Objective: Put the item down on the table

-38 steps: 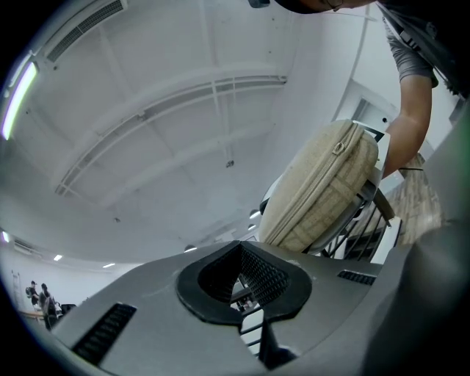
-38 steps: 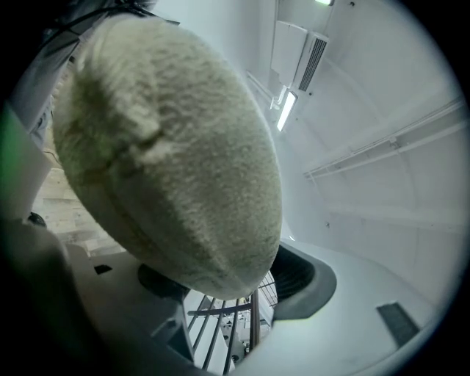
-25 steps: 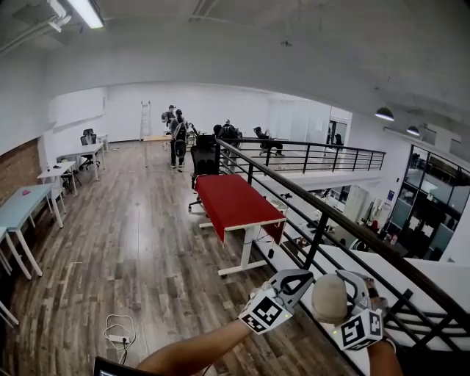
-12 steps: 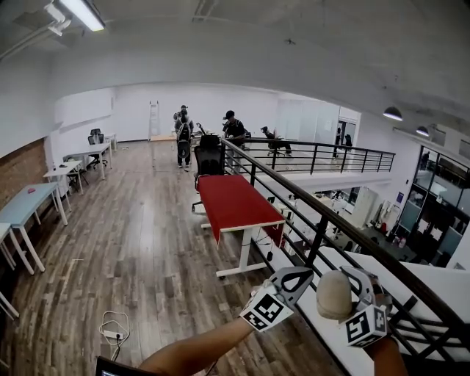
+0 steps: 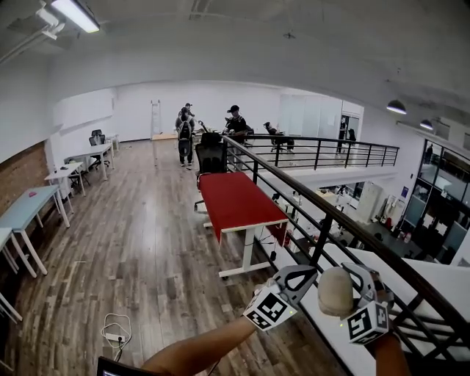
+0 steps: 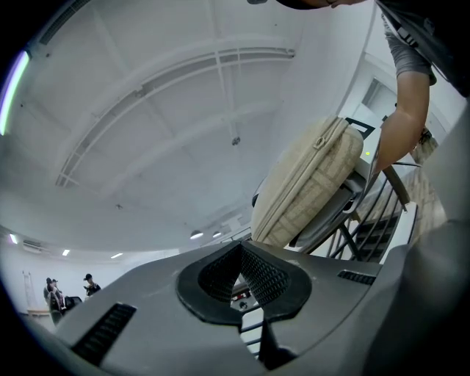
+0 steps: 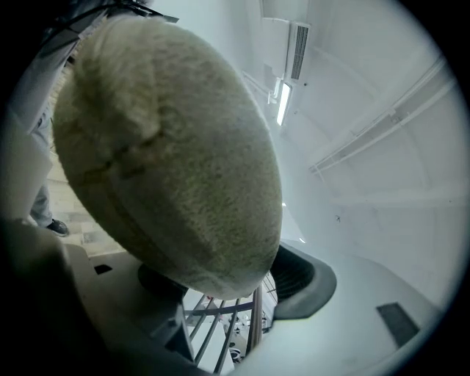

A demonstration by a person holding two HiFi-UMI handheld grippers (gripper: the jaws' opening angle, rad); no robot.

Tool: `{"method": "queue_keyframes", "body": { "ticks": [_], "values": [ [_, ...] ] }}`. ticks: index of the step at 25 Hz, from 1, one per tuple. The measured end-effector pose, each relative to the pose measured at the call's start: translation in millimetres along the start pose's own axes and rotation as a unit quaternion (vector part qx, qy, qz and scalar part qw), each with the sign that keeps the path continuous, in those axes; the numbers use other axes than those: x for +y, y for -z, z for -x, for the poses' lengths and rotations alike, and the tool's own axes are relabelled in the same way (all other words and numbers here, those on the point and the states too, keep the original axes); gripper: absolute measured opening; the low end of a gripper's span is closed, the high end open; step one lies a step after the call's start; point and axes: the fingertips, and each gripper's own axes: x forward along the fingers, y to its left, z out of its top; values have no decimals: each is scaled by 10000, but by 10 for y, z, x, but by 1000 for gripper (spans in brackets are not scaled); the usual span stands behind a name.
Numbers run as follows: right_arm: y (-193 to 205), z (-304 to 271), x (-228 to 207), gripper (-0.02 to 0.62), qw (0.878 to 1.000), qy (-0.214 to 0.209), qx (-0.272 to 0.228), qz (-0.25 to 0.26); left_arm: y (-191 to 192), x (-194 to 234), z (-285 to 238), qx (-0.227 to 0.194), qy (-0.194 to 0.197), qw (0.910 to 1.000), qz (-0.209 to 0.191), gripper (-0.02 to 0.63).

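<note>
I am looking down a long open room with a wood floor [image 5: 139, 242], white walls and a white ceiling. A black railing [image 5: 316, 213] runs along the right side. One red table [image 5: 239, 202] stands beside the railing, with a black chair [image 5: 211, 156] at its far end. A row of pale tables [image 5: 29, 205] lines the left wall. A cable [image 5: 117, 329] lies coiled on the floor near me. At the far end I count three people [image 5: 185, 136] standing. Two hanging lamps [image 5: 396, 108] show at the right, and one strip light [image 5: 73, 13] at upper left.

There is one beige item [image 5: 334, 292], rounded and fuzzy with a seam round its edge. The right gripper [image 5: 352, 285] holds it in the air beside the railing, off any table, its fingers clamped on it from both sides. The left gripper [image 5: 297, 277] sits just beside it, to the left. Its fingers are together with nothing between them.
</note>
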Motion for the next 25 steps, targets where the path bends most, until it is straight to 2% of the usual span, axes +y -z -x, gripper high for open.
{"method": "queue_keyframes", "body": {
  "ticks": [10, 15, 25],
  "values": [
    [-183, -978, -162, 290, 9998, 56, 134, 108, 530, 933, 76, -81, -7, 10000, 43, 5],
    [-430, -1468, -279, 290, 9997, 103, 97, 211, 665, 1486, 180, -216, -124, 9997, 53, 5],
    [-823, -2349, -264, 290, 9990, -132, -155, 392, 1104, 2271, 472, -97, -414, 9991, 83, 5]
  ]
}}
